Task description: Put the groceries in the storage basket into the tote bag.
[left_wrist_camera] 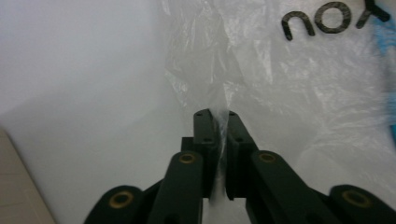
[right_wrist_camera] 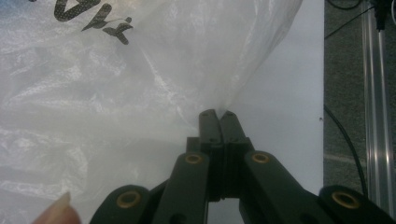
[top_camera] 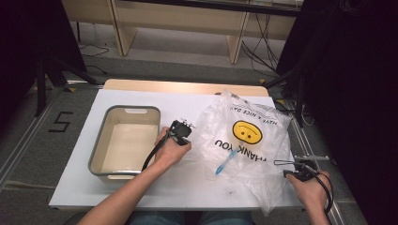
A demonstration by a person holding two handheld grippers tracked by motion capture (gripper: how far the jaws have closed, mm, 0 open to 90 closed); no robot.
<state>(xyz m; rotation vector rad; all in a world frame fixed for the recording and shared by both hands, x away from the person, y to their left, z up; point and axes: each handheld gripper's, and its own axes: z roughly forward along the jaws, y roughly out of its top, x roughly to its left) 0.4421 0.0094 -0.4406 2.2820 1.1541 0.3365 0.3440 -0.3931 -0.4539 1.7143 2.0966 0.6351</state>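
Left claw (left_wrist_camera: 218,116) pinching one edge of plastic bag (top_camera: 244,140), right claw (right_wrist_camera: 218,115) pinching another; bag lying on counter (top_camera: 141,190). Thin film: could rip or slip out if tugged hard. Blue pen (top_camera: 226,162) could fall out.

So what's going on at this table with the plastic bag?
A person is working a handheld gripper in each hand on a thin plastic bag printed with a smiley face, lying on the white table. The left gripper is pinched shut on the bag's left edge, and the right gripper is clamped on its right edge. A blue pen-like thing shows through the bag. A grey tub sits to the left, with nothing visible in it.
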